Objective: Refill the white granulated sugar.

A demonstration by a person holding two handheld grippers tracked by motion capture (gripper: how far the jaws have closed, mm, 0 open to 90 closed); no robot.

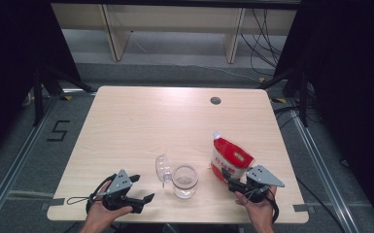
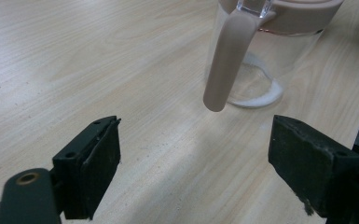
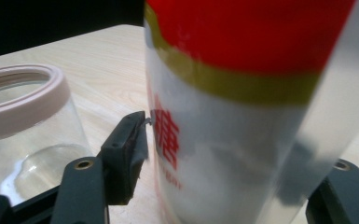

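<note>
- Counter (image 1: 141, 121): pale wood, a small round dark hole near its far edge, right of centre.
- Glass jar (image 1: 185, 181): clear, upright, near the front edge of the counter, about the middle. Pinkish ring around its mouth; mouth uncovered. A little white powder lies in the bottom, seen in the left gripper view (image 2: 261, 95).
- Lid (image 1: 163, 170): clear, tipped up at the jar's left side, touching the rim. A pinkish strap (image 2: 224, 60) hangs down from the rim in front of the glass.
- Bag (image 1: 230, 158): red and white, white cap at its top, standing tilted just right of the jar, towards the front right part of the counter. Red characters on its white lower part (image 3: 167, 140).
- Left gripper (image 1: 143, 188): near the front left corner, held by the left hand (image 1: 102, 213), pointing towards the jar. Jaws spread wide, nothing between them; jar just ahead, not touched.
- Right gripper (image 1: 227, 175): held by the right hand (image 1: 260, 208), at the bag's lower end. Jaws set either side of the bag, the left one touching it; the far jaw is seen blurred through the plastic, so a full clamp cannot be told.
</note>
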